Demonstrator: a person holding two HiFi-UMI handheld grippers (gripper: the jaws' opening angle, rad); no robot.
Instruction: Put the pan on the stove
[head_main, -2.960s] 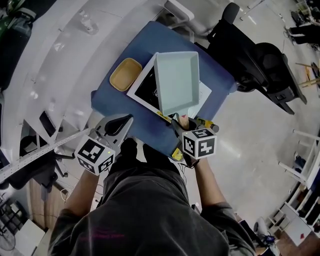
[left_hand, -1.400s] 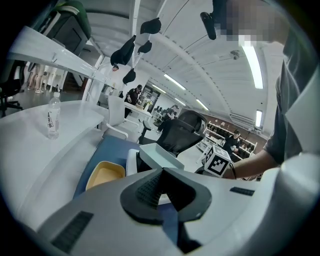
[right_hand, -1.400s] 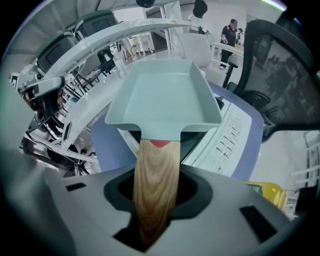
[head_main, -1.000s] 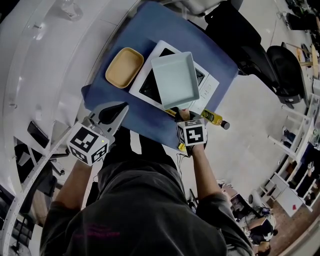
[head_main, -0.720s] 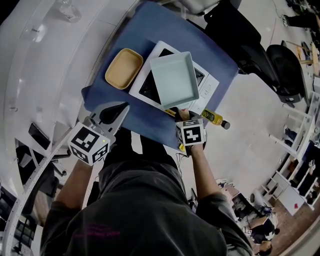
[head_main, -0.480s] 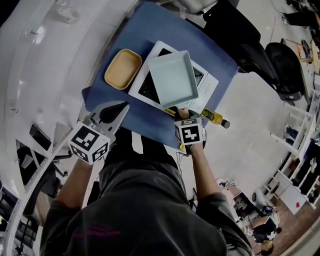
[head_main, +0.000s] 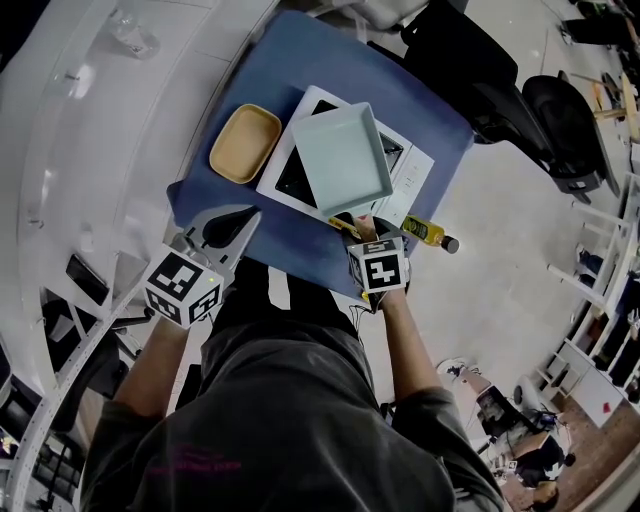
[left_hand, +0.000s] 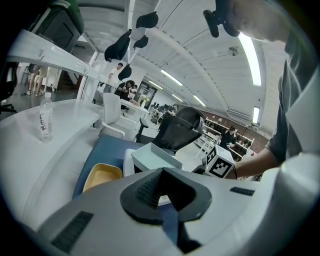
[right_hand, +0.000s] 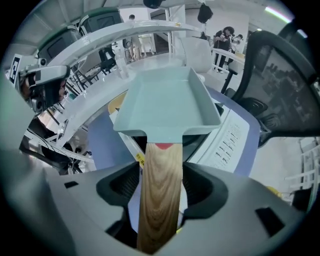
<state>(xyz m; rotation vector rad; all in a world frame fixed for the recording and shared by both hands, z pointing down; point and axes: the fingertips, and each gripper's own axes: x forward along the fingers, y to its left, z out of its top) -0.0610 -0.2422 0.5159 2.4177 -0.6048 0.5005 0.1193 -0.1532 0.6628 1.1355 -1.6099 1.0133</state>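
Right claw (right_hand: 162, 184): wide. Its jaws have just been opening, and both pads stand clear of the wood.
Between its jaws: the pan's wooden handle (right_hand: 159, 205), running straight out ahead.
Just ahead: the pale green square pan (right_hand: 167, 102), sitting on the white induction stove (right_hand: 227, 137) (black glass shows under the pan's edge).
Ahead and to its left: a yellow dish (head_main: 245, 144) on the blue table (head_main: 300, 60).
Close on its right: an oil bottle (head_main: 425, 233) at the table edge.
Left claw (left_hand: 167, 200): narrow, tips together, nothing in it, well apart from the pan.
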